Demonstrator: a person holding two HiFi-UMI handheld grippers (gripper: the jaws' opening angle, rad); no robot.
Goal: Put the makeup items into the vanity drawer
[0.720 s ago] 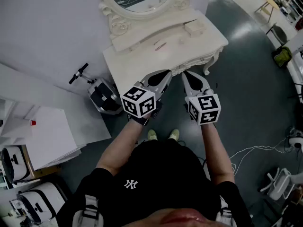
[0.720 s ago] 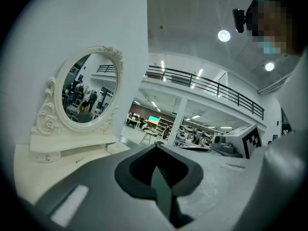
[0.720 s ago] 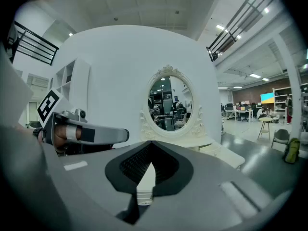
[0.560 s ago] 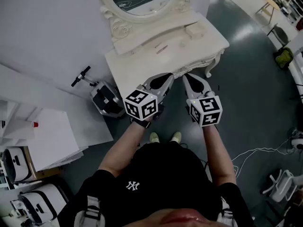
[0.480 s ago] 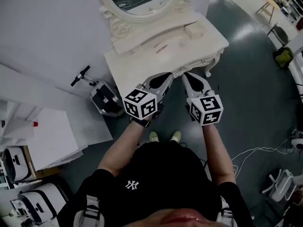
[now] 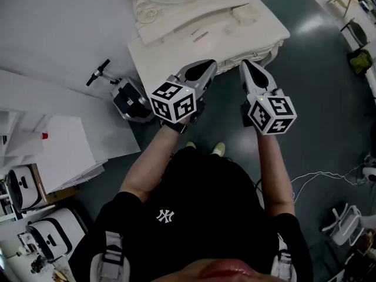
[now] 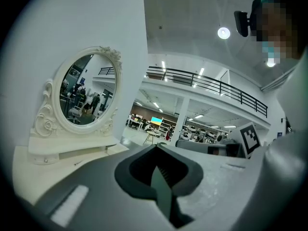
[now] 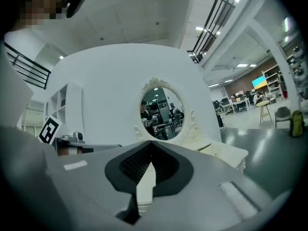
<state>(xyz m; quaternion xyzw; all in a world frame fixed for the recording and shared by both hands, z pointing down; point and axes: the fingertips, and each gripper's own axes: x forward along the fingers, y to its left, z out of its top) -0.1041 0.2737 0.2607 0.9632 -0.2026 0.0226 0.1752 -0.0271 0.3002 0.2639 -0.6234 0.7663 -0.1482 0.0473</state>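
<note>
Head view: left gripper (image 6: pixel 207 68) and right gripper (image 6: pixel 247 66) hover side by side at the front edge of the white vanity (image 6: pixel 158 63), and the thin makeup items (image 6: pixel 198 36) lie further back on its top, apart from both. Left gripper view – jaws clenched together with nothing between, oval mirror (image 7: pixel 82 93) ahead to the left. Right gripper view – jaws pressed together and empty, the mirror straight ahead.

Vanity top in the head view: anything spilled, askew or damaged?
Nothing stands out. The vanity looks intact, with a small box and a couple of slim items lying on its top, nothing spilled. The left gripper and right gripper are both shut and empty, in front of its edge.
</note>
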